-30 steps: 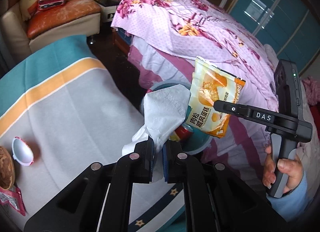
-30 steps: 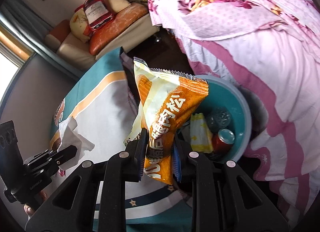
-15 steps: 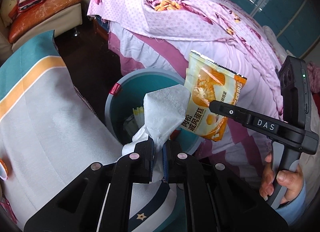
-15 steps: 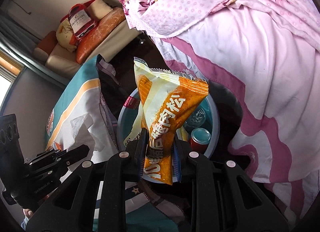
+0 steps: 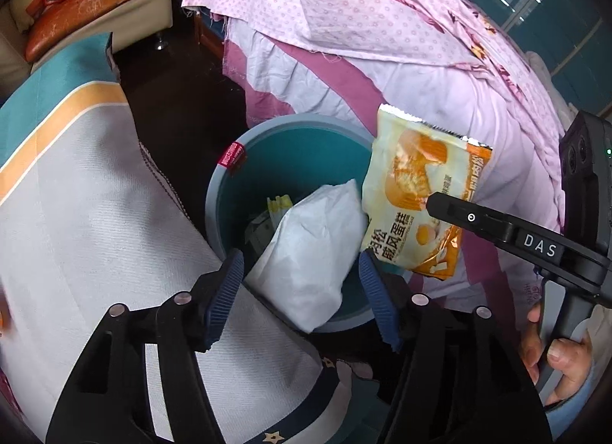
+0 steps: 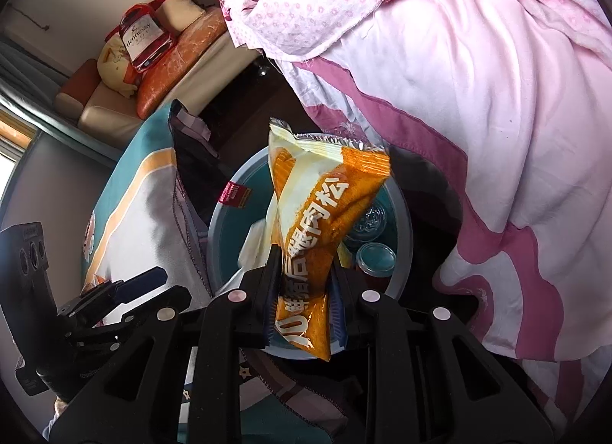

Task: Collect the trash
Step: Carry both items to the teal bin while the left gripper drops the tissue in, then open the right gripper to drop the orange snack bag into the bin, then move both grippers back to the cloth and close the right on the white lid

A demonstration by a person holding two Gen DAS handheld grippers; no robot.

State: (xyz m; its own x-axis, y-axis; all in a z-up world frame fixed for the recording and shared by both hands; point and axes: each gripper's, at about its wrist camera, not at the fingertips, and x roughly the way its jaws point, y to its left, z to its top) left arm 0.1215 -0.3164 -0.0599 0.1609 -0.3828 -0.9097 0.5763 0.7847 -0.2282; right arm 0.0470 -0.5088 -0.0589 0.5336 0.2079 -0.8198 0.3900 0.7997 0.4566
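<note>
Trash run over the teal bin, wedged between the bed and a cloth-covered worktop.

Left hand-held gripper opening up, blue pads clear of the white tissue, which sits loose between them right above the bin mouth. Right hand-held gripper clamped on an orange snack wrapper, hanging over the same bin, which holds a can and other bits inside. Worktop draped in a grey, orange and teal striped cloth. Bed piled with pink floral bedding. Further back, a cream sofa with orange cushions, a bottle-shaped pillow on top. Dark floor in between.
</note>
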